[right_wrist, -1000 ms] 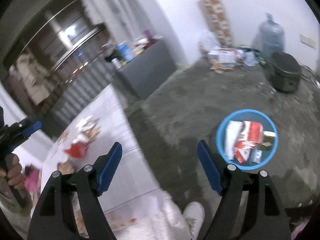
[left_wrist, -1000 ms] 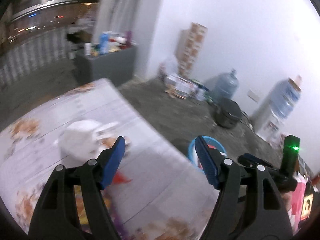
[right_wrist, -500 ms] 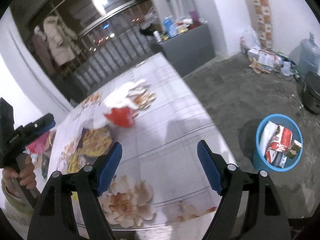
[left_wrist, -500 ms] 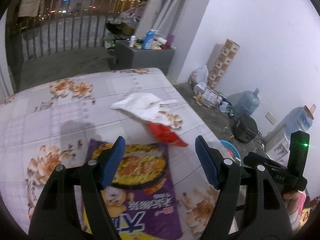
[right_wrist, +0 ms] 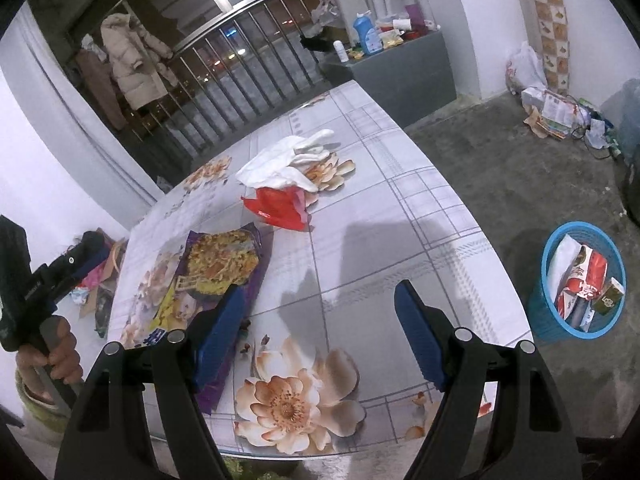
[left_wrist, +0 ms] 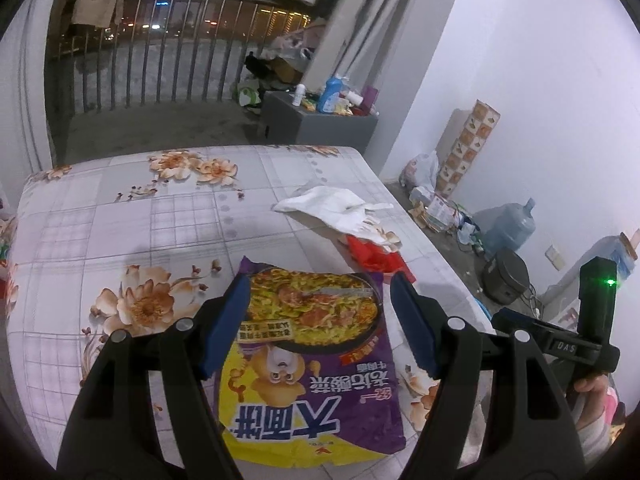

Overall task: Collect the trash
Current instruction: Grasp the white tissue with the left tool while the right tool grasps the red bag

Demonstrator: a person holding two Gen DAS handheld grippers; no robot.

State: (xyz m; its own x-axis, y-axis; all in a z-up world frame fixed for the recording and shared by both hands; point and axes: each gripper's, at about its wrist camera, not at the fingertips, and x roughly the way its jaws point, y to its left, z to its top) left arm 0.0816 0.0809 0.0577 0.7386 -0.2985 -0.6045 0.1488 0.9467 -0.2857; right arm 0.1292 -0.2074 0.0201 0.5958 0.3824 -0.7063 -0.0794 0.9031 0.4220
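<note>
In the left wrist view, the left gripper hangs with its jaws spread wide over the purple noodle packet, which lies flat in the lower centre of the frame on the floral table. Nothing is pinched. Just beyond the packet, toward centre right, a red wrapper sits partly under a crumpled white bag.

In the right wrist view, the right gripper is also spread and empty, low over the table's near edge. The purple noodle packet lies left of centre, the red wrapper and white bag above it in the frame. The blue basket, already holding several wrappers, stands on the floor at the right edge.

The packet lies flat and slick, so the pads could slide over it and close on nothing, or drag it off the edge; whether its near corner lifts at all I cannot tell. A loose pinch could drop it short of the basket.
</note>
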